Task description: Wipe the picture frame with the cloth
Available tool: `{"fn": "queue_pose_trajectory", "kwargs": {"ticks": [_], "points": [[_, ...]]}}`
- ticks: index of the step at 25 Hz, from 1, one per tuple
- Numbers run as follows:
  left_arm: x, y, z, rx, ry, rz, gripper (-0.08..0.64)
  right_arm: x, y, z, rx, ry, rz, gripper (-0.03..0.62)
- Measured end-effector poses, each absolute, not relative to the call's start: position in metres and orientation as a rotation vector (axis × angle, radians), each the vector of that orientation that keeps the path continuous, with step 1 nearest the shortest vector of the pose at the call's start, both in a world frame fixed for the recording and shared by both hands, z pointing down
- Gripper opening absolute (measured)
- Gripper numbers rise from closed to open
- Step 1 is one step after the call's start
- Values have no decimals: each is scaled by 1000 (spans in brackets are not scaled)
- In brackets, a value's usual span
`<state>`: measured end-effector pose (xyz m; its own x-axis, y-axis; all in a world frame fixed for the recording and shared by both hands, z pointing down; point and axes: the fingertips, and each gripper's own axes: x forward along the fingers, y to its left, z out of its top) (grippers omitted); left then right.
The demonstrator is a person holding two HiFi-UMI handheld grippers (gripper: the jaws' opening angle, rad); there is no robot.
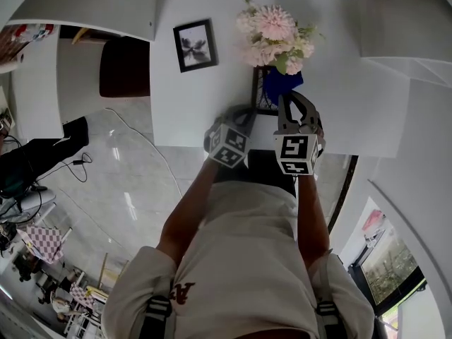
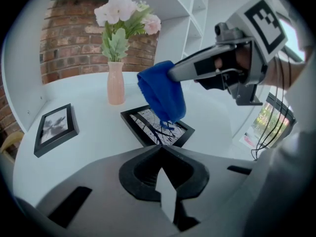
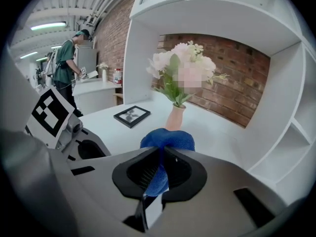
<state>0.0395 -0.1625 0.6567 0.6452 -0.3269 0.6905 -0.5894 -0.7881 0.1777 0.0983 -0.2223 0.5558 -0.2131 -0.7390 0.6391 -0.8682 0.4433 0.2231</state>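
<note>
Now our right tongs [image 3: 159,151] are clamped on the blue cloth [image 2: 162,95]; left tongs [image 2: 160,148] closed, empty. Frame [image 2: 157,127] lies flat just ahead of the left tongs, under the hanging cloth. We'd press flat, sweep evenly, steady the frame. Vase [image 2: 116,85] beyond holds flowers [image 2: 126,14].
</note>
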Motion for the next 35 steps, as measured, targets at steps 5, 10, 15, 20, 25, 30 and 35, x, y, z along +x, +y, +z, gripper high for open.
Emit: {"fn": "queue_pose_trajectory", "kwargs": {"ticks": [5,10,15,20,25,30,35], "points": [[40,-162,657,2468,-733,926,-5,66,-232,574,1263,-2061,246,23],[39,-163,657,2467,-741,927,-3,49,-240,591,1210,-2081,258,23],[39,-162,657,2466,-745,927,-5,44,-244,612,1162,-2068,266,23],[39,-162,656,2465,-745,929,-5,40,-240,634,1079,-2035,237,23],[39,-163,656,2473,-752,928,-5,43,-239,639,1072,-2004,214,23],[39,-163,657,2465,-753,925,-5,47,-240,642,1052,-1983,187,23],[39,-163,658,2458,-763,919,-3,54,-240,643,1041,-1963,163,23]]}}
